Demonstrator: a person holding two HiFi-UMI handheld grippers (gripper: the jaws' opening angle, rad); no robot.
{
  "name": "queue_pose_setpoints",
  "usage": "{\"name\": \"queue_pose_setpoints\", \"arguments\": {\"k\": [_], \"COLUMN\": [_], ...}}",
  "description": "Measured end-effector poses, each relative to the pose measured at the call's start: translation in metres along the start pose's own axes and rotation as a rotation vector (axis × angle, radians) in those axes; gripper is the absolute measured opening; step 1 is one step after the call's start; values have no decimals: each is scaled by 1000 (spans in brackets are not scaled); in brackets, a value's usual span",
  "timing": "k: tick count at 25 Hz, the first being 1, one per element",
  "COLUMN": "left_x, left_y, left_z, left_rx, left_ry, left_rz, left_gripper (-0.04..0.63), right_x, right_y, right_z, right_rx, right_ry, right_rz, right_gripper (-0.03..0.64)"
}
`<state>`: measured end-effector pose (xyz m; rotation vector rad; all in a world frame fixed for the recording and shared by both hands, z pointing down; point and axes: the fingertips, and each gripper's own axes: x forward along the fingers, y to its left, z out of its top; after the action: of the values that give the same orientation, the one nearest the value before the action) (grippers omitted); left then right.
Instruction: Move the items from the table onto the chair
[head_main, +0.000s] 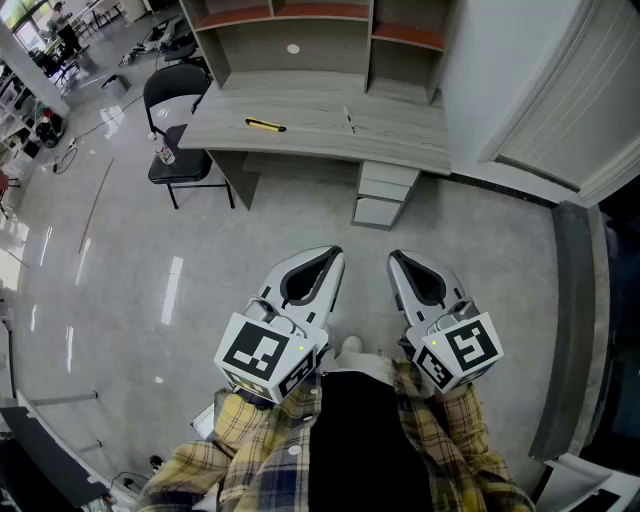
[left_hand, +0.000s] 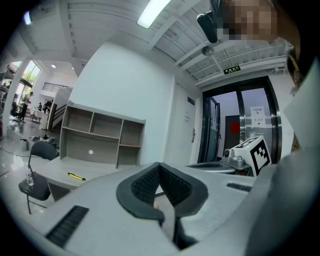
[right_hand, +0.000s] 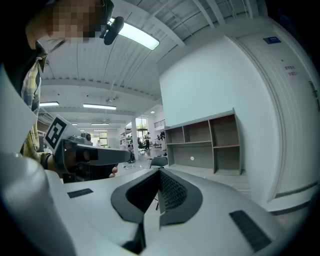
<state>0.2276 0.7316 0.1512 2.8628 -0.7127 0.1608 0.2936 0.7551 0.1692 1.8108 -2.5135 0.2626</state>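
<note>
A grey desk (head_main: 400, 140) with a shelf unit stands ahead of me across the floor. On its top lie a yellow utility knife (head_main: 265, 125) and a thin pen-like item (head_main: 349, 121). A small white round item (head_main: 292, 48) sits in the lower shelf. The black chair (head_main: 178, 120) stands at the desk's left end, with a bottle (head_main: 166, 153) on its seat. The knife (left_hand: 76, 176) also shows in the left gripper view. My left gripper (head_main: 335, 252) and right gripper (head_main: 393, 255) are both shut and hold nothing, held close to my body, well short of the desk.
Grey drawers (head_main: 385, 192) hang under the desk's right side. A white wall and door frame (head_main: 560, 140) run along the right. Office clutter and cables (head_main: 60, 60) lie at the far left. Open floor (head_main: 150, 270) lies between me and the desk.
</note>
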Motion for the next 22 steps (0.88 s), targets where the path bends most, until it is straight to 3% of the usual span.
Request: {"name": "queue_pose_setpoints", "arguments": {"k": [12,22], "left_x": [-4,4], "left_y": [-12,40], "left_z": [-13,-11], "left_rx": [-14,-28], "left_ry": [11,12], "left_rz": [43,78], "left_gripper": [3,3], "right_x": [-14,40], "right_y": [-4,-6], "right_z": [-10,-12], "right_rx": [29,39], "right_ry": [-4,15], "right_rz": [27,63], "right_gripper": [17,17]}}
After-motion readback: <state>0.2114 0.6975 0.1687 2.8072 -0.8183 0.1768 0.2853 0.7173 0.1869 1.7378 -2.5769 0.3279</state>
